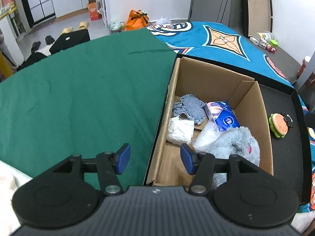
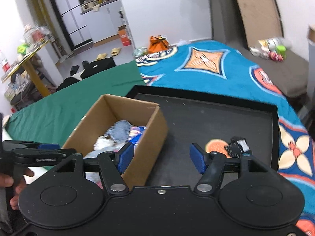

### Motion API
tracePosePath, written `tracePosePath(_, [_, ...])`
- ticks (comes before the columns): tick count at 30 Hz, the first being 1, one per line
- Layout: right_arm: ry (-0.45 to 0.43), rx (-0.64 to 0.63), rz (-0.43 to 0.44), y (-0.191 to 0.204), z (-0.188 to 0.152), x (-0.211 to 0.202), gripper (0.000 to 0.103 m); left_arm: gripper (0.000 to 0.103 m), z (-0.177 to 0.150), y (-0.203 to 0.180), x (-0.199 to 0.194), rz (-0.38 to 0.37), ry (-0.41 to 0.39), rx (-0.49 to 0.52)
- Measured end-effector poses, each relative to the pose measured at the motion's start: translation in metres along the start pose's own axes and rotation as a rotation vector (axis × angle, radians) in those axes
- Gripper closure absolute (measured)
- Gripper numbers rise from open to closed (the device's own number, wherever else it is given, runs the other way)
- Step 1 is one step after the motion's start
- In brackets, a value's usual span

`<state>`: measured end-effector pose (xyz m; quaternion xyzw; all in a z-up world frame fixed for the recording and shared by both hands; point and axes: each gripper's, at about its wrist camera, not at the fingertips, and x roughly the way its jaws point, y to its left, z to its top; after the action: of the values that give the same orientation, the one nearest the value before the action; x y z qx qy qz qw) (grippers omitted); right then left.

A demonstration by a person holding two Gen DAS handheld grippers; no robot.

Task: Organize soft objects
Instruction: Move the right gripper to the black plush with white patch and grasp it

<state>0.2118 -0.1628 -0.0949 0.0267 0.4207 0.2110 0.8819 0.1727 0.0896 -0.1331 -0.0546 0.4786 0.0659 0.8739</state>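
Left gripper (image 1: 155,158): jaws spread, nothing between the blue pads (image 1: 124,158), hanging over the near left corner of the cardboard box (image 1: 206,78). Right gripper (image 2: 161,158): jaws spread too, empty, hanging over the black tray (image 2: 216,118) just right of the box. Left hand (image 2: 11,179) on the grip of its tool, visible at the left edge of the right wrist view.

Box open-topped, sitting in the left part of the tray. Inside: grey plush toy (image 1: 236,143) at the near end, clear plastic bag (image 1: 206,137) against it, crumpled white tissue wad (image 1: 180,130) to the left, blue tissue pack (image 1: 224,116) and grey-blue knitted cloth (image 1: 189,108) toward the far end.

Outside the box, on the bare tray floor: burger-shaped soft toy (image 1: 278,125) with a black fuzzy item (image 1: 287,119) touching its far side. Both just ahead of the right gripper's right pad, blurred in that view.

Tray resting on a bed, straddling a green sheet (image 1: 78,90) on the left and a teal patterned blanket (image 1: 226,39) on the right.
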Motion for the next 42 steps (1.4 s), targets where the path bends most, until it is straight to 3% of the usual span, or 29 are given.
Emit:
tracePosePath(4, [-0.002,0.047,0.002,-0.016,-0.005,0.004,0.038,0.047,-0.001,-0.005,-0.004,0.022,-0.022,0.021])
tracePosePath(8, [-0.026,0.079,-0.009,-0.025,-0.006,0.004,0.03,0.046,0.001,-0.008,-0.003,0.042,-0.018,0.023])
tracePosePath(23, [-0.047,0.165,-0.053,-0.078,-0.015,0.009,0.029,0.046,0.001,-0.042,0.0,0.169,0.006,0.158])
tracePosePath(42, [-0.024,0.363,-0.066,-0.139,-0.015,0.046,0.046,0.046,0.005,-0.064,0.013,0.269,0.051,0.219])
